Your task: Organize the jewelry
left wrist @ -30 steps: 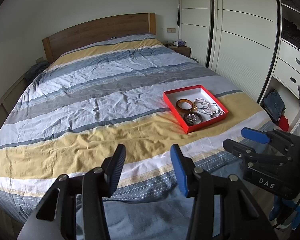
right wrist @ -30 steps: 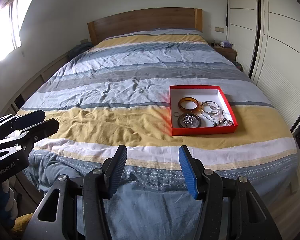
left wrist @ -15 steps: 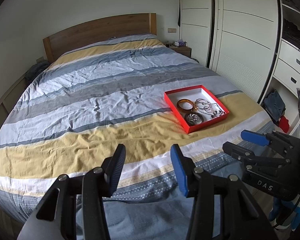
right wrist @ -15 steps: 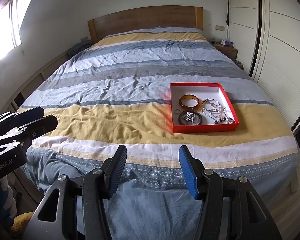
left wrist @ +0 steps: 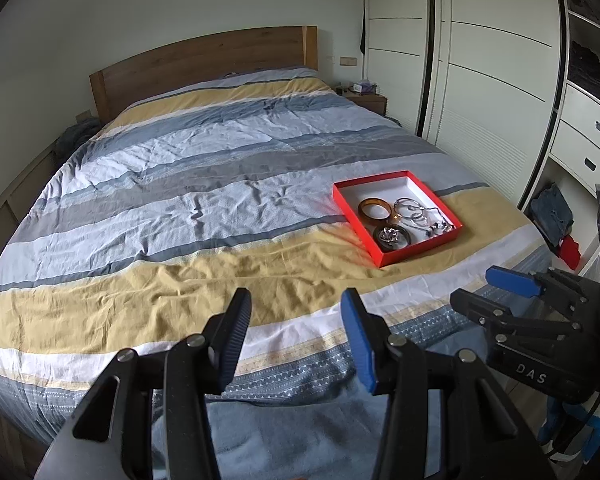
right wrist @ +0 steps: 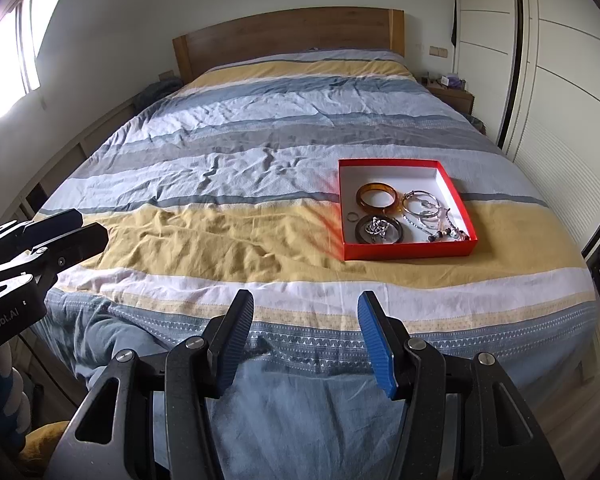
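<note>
Landmark: red tray (right wrist: 404, 249), a shallow square box with a white inside, lying on the yellow stripe of the bed (right wrist: 220, 236), toward the wardrobe side.
Amber bangle (right wrist: 377, 198): inside the red tray, in its left half, toward the headboard end.
Dark bangle (right wrist: 379, 229): inside the red tray, just nearer the foot of the bed than the amber bangle, with a silvery piece lying in its ring.
Small ring (right wrist: 352, 217): inside the red tray, by its left wall, between the two bangles.
Silver hoops and chains (right wrist: 428, 210): a loose tangle in the right half of the red tray; single pieces cannot be told apart.
Left hand-held gripper (left wrist: 296, 338): fingers spread wide with nothing between them; it hangs past the foot of the bed, well apart from the red tray, which lies ahead and to its right.
Right hand-held gripper (right wrist: 306, 336): fingers spread wide and empty; past the foot of the bed, well apart from the red tray, which lies ahead and slightly right.
Wardrobe (left wrist: 496, 80): white doors, beyond the red tray on the right of the bed.
</note>
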The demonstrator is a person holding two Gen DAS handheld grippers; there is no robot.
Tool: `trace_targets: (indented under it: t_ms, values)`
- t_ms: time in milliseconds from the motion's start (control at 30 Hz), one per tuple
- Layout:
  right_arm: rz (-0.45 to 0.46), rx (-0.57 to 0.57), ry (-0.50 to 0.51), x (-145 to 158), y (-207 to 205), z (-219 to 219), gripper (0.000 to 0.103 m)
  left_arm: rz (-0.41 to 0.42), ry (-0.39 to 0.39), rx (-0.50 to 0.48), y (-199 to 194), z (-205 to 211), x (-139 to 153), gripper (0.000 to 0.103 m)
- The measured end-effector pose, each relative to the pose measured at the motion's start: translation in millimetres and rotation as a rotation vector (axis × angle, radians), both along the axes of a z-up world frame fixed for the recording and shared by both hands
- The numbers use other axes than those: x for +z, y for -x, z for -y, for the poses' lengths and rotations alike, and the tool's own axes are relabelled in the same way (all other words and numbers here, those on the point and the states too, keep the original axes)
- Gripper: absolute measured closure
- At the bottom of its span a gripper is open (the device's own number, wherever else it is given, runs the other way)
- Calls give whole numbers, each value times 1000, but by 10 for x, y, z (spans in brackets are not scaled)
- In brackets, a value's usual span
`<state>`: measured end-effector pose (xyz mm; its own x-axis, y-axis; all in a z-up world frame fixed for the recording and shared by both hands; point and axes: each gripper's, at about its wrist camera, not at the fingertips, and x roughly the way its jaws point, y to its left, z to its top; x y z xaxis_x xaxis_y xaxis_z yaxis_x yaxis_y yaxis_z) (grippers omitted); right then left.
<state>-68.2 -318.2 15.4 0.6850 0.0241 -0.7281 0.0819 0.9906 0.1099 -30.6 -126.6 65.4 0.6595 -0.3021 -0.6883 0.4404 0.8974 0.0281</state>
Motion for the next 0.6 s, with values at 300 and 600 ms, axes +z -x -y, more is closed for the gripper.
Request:
trace_targets:
  t_ms: [300,600]
  values:
    - [-9,-9,3,-45,6,-5,48,-11,-2,22,-51,-45,-91,58]
    - [-21,-38,19,-106,7,-11,39,-9,1,39,-70,-106,-161,58]
